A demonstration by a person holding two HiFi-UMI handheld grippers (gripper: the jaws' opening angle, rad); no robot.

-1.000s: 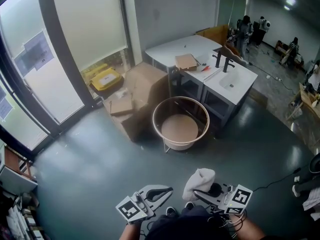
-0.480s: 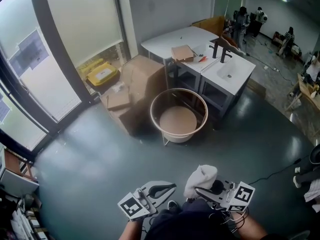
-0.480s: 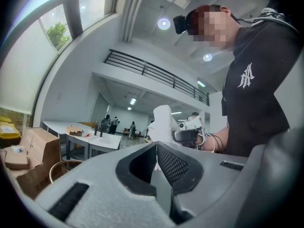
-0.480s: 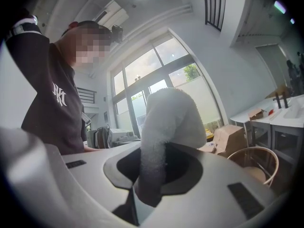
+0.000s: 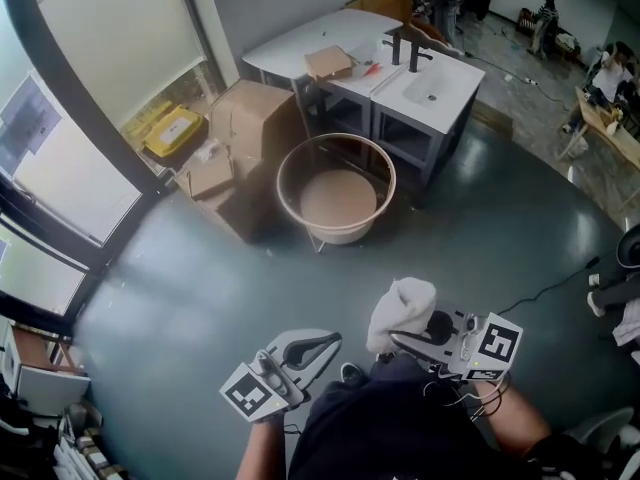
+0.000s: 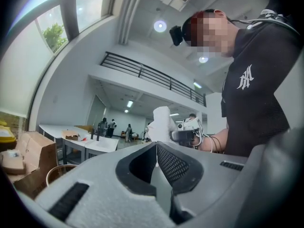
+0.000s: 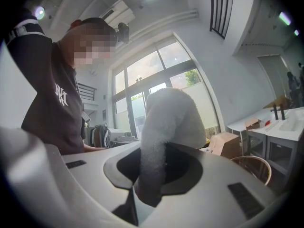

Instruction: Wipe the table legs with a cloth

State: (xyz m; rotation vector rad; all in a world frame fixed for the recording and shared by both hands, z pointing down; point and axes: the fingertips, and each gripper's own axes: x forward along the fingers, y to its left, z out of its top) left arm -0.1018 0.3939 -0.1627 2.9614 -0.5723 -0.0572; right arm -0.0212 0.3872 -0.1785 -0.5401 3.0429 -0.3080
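Two white tables (image 5: 425,80) on dark legs (image 5: 428,160) stand at the far side of the room, well away from both grippers. A white cloth (image 5: 402,310) bulges up out of my right gripper (image 5: 396,339), which is shut on it close to my body. In the right gripper view the cloth (image 7: 168,122) fills the jaws and the tables (image 7: 278,125) show small at the right. My left gripper (image 5: 322,344) is shut with nothing in it, to the left of the cloth. In the left gripper view its jaws meet at the tip (image 6: 156,149), with the cloth (image 6: 160,123) beyond.
A round tan basket (image 5: 286,164) on a wire stand sits on the dark floor in front of the tables. Cardboard boxes (image 5: 250,118) and a yellow box (image 5: 175,130) lie toward the window at the left. A black cable (image 5: 552,282) runs across the floor at the right. People stand far off.
The head view has tipped down and swung, so the tables and the basket sit higher and further left in the picture. Both grippers stay low near my body, the right one still on the cloth.
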